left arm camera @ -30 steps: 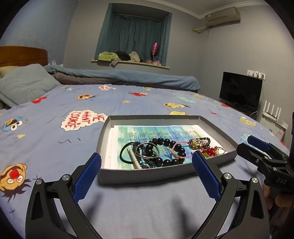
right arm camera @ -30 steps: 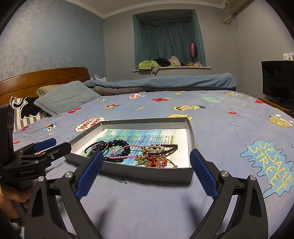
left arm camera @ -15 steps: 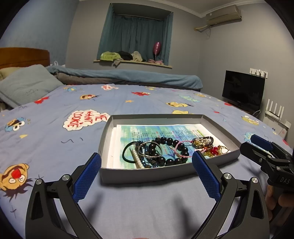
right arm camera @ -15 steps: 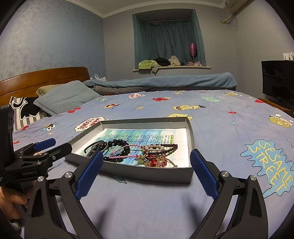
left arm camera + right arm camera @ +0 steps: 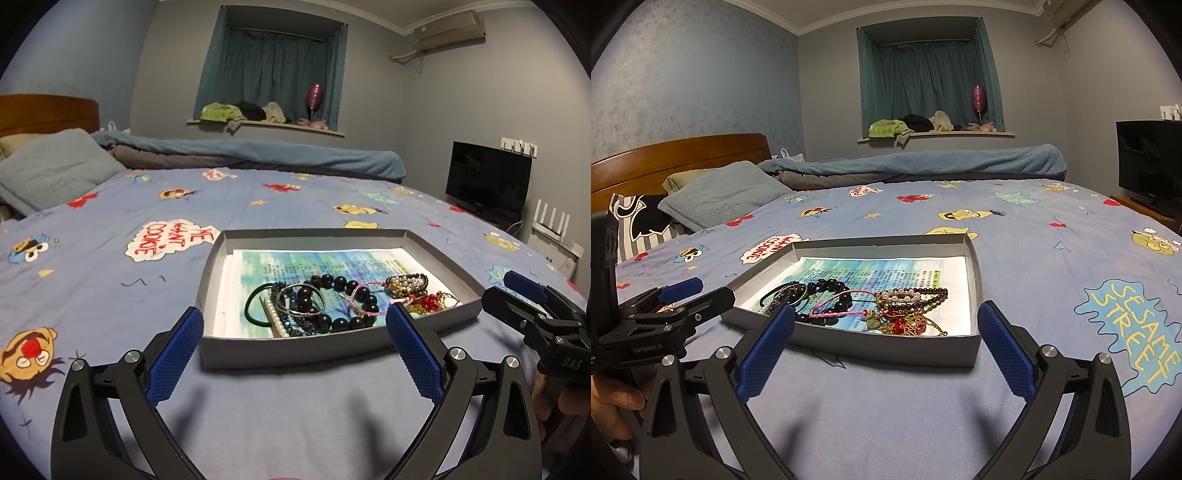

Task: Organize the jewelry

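Jewelry (image 5: 347,302) tangled: round glossy beads, grey tray (image 5: 295,352).

Tangled bracelets (image 5: 332,306) heaped inside shallow grey box (image 5: 295,352).

The left gripper (image 5: 295,332) hangs low and level, its jaws spread wide, nothing between the blue pads (image 5: 173,354). The right gripper (image 5: 886,332) matches that pose, jaws equally wide and empty. Each appears in the other's view, side on: the right one (image 5: 517,299) at the far right edge, the left one (image 5: 690,295) at the far left. A hand (image 5: 613,406), probably the left, grips its handle.
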`<state>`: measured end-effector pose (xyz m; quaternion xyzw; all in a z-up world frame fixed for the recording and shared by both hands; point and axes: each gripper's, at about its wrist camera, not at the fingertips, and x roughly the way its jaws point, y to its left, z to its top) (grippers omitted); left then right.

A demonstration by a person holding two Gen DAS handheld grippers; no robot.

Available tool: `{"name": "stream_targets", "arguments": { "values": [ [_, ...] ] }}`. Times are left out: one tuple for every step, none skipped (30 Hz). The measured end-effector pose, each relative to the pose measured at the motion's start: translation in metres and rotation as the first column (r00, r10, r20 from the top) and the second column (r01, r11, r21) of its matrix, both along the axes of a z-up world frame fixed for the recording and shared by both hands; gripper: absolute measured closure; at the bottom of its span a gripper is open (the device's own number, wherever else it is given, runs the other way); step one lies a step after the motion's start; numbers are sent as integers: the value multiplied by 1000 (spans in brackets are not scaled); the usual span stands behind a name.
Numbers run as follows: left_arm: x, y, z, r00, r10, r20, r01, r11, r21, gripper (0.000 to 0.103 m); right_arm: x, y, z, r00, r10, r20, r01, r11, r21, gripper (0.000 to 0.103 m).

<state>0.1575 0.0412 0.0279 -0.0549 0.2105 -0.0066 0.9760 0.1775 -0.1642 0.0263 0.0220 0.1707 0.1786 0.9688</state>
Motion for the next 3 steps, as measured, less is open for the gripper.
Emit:
{"name": "stream_targets", "arguments": {
  "values": [
    [0, 0, 0, 1000, -1, 0, 1, 1000, 0, 5, 0, 0, 0, 1000, 0, 0, 0, 1000, 1, 5],
    [0, 0, 0, 1000, 0, 0, 0, 1000, 0, 5, 0, 0, 0, 1000, 0, 0, 0, 1000, -1, 5],
    [0, 0, 0, 1000, 0, 0, 0, 1000, 1, 5, 0, 0, 0, 1000, 0, 0, 0, 1000, 0, 5]
  ]
}}
